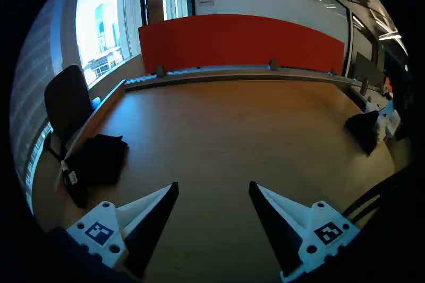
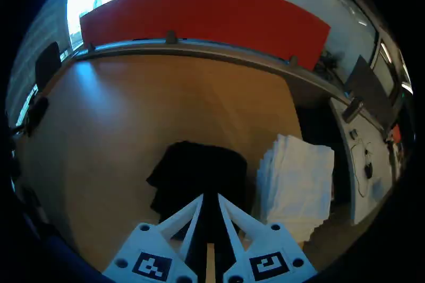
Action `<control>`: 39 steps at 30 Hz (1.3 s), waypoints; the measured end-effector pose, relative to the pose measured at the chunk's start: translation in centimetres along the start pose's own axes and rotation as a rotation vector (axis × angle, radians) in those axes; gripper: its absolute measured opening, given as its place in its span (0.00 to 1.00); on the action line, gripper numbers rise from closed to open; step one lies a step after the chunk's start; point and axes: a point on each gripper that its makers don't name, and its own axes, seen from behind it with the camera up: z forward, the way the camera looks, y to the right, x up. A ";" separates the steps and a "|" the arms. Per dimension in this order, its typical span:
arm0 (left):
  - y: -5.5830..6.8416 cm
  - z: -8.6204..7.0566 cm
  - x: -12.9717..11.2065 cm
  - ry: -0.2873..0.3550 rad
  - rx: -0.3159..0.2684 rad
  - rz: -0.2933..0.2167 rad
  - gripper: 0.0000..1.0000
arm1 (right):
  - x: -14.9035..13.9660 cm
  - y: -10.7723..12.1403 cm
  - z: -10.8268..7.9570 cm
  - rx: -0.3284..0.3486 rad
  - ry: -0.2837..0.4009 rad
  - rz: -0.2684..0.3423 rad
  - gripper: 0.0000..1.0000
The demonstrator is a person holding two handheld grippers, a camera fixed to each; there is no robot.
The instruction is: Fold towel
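Smooth wooden table (image 2: 117, 123), limp black towel (image 2: 196, 177)

Daylight blows the window (image 1: 101, 28) white at upper left of the left gripper view. In the right gripper view the table (image 2: 90, 92) carries a bluish sheen at upper left; the black towel (image 2: 199, 169) loses all detail. Edges curve and darken.

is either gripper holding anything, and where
Left gripper open, empty; right gripper nearly shut at the near edge of the black towel, whether it pinches cannot be told.
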 end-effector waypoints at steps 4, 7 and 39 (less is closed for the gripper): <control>-0.1 0.0 0.0 0.000 0.001 0.001 0.98 | -1.0 0.1 0.0 -0.005 -0.015 0.008 0.05; -0.2 -0.1 0.0 0.001 0.002 0.001 0.99 | -2.1 0.6 0.2 -0.017 -0.037 0.013 0.05; -0.9 -0.4 -0.5 -0.016 0.022 0.011 0.99 | -10.3 4.6 4.9 -0.113 -0.217 0.099 0.05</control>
